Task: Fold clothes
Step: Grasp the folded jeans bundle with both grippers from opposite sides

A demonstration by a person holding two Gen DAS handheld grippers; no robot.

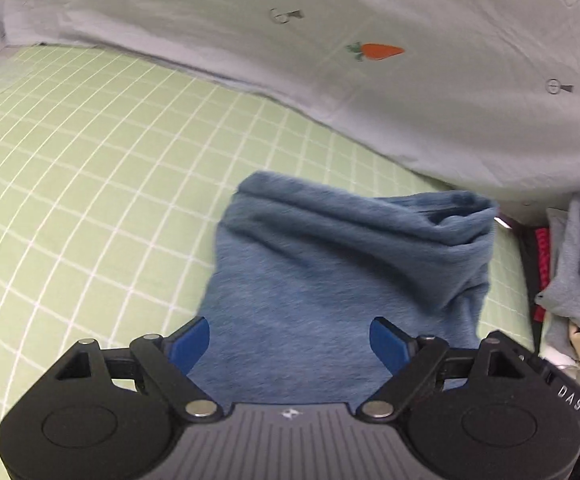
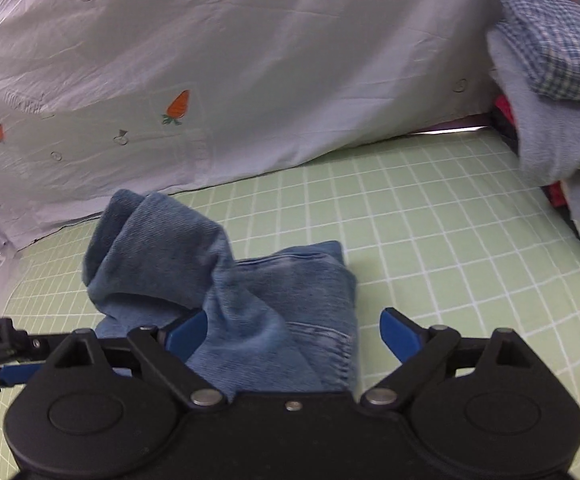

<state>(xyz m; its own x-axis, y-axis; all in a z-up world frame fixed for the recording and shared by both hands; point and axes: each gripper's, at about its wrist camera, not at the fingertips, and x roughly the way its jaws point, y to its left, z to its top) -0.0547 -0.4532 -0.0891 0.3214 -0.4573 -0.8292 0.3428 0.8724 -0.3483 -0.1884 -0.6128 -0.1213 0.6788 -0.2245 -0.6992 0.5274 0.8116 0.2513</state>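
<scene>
Green checked bedding lies under a bunched blue garment. Both the left gripper and the right gripper sit wide open right behind it, with cloth between the jaws. Its long side runs across them; neither looks nearer.

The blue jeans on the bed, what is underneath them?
The blue jeans lie bunched on a green checked sheet, which shows on every side of them. Whether anything else sits beneath the denim cannot be seen; the cloth covers that spot.
</scene>
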